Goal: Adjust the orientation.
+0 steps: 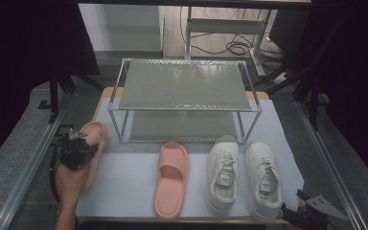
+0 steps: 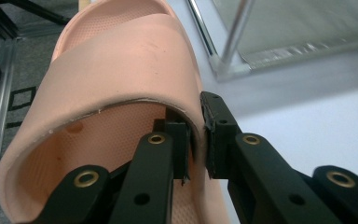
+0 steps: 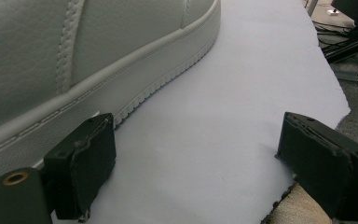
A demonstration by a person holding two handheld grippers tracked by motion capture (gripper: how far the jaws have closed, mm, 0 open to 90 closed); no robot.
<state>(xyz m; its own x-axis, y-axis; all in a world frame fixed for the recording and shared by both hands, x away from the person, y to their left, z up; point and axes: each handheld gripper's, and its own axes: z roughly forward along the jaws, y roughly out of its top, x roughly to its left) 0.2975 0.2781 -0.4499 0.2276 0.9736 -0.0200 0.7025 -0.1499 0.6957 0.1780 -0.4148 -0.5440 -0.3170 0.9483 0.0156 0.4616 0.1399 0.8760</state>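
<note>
White sheeting covers the counter (image 1: 124, 182), which is bordered by dark floor and black curtains. At the far edge stands a two-tier metal shoe rack (image 1: 184, 98), both tiers bare. In front of the rack lies a pair of white sneakers (image 1: 244, 177), side by side, toes toward the rack. Left of the sneakers a pink slide sandal (image 1: 171, 179) lies flat on the counter, toe toward the rack. A second pink slide sandal (image 1: 92, 151) is at the left counter edge, just beside the rack's left front leg. The left gripper (image 2: 196, 140) is closed on the rim of this sandal's strap, one jaw inside, one outside. The right gripper (image 3: 193, 172) sits at the near right corner, jaws spread wide with nothing between them, beside the right sneaker's sole.
</note>
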